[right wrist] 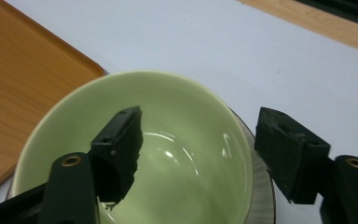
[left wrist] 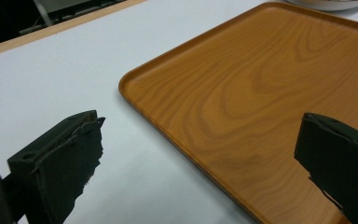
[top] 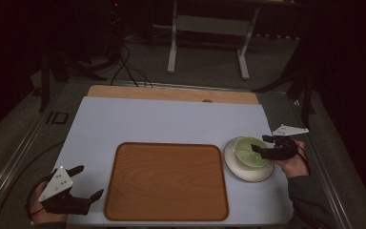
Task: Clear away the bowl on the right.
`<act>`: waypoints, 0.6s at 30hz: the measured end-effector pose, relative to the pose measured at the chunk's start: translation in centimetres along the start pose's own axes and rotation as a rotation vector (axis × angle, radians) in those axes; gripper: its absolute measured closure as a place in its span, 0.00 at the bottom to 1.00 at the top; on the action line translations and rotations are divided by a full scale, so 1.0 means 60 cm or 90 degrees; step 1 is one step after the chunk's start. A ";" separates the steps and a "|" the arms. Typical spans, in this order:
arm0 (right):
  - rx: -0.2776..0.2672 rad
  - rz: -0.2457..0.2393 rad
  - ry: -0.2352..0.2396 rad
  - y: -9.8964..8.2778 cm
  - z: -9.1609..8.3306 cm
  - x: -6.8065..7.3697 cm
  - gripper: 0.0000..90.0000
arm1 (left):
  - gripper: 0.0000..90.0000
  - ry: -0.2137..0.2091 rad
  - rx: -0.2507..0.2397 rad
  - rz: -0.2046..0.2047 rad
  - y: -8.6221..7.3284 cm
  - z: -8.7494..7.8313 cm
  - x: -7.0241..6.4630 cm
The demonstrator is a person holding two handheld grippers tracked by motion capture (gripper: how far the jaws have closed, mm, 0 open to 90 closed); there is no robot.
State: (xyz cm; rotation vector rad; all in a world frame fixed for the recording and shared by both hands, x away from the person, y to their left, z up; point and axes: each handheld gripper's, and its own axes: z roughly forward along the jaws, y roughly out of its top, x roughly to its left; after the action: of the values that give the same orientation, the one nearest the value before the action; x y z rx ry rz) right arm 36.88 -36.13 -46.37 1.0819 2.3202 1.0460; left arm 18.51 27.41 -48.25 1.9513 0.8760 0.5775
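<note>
Right now the green bowl (top: 251, 151) sits on a white plate (top: 248, 173) at the right side of the pale mat (top: 171, 119), just beside the wooden tray (top: 167, 181); my right claw (right wrist: 198, 154) is spread wide across its rim, one jaw inside the bowl and one outside, not closed on it; my left claw (top: 86, 182) hovers wide open and empty at the tray's near left corner.

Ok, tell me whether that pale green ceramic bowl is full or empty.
Empty: the pale green ceramic bowl shows a bare glossy inside, upright on a white saucer.
</note>
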 end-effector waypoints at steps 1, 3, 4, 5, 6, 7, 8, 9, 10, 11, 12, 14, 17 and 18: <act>0.004 0.002 0.000 -0.001 0.001 -0.001 0.36 | 0.01 0.000 -0.001 0.000 0.000 0.000 0.000; 0.014 0.006 -0.004 -0.004 0.006 -0.001 0.38 | 0.01 0.002 -0.006 0.002 0.001 -0.001 -0.001; 0.016 0.009 -0.006 -0.005 0.007 -0.002 0.39 | 0.01 0.002 -0.007 0.002 0.001 -0.002 -0.001; 0.018 0.015 -0.006 -0.006 0.009 -0.003 0.40 | 0.01 0.003 -0.007 0.002 0.001 -0.002 -0.001; 0.021 0.019 -0.007 -0.007 0.011 -0.004 0.42 | 0.01 0.003 -0.007 0.001 0.001 -0.002 -0.001; 0.026 0.022 -0.010 -0.009 0.012 -0.004 0.45 | 0.01 0.006 -0.008 0.002 0.001 -0.002 -0.001; 0.026 0.022 -0.010 -0.009 0.012 -0.004 0.45 | 0.01 0.006 -0.008 0.002 0.001 -0.002 -0.001; 0.027 0.025 -0.019 -0.010 0.013 -0.004 0.50 | 0.01 0.008 -0.011 0.003 0.001 -0.003 -0.001; 0.027 0.028 -0.020 -0.010 0.012 -0.005 0.52 | 0.01 0.008 -0.011 0.003 0.001 -0.003 -0.001; 0.028 0.033 -0.019 -0.010 0.012 -0.007 0.55 | 0.01 0.008 -0.011 0.002 0.001 -0.003 0.000; 0.029 0.037 -0.020 -0.010 0.011 -0.009 0.56 | 0.01 0.009 -0.011 0.002 0.001 -0.003 -0.001; 0.039 0.045 -0.019 -0.011 0.013 -0.012 0.59 | 0.01 0.009 -0.012 0.002 0.001 -0.003 -0.001; 0.054 0.057 -0.013 -0.016 0.019 -0.015 0.61 | 0.01 0.009 -0.010 0.003 0.001 -0.003 0.000; 0.054 0.057 -0.013 -0.016 0.019 -0.015 0.61 | 0.01 0.009 -0.010 0.003 0.001 -0.003 0.000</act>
State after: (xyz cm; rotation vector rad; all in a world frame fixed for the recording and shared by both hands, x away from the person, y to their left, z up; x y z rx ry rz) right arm 37.67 -36.70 -47.81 1.2326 2.3370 0.9712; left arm 18.38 27.50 -48.13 1.9374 0.8742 0.5997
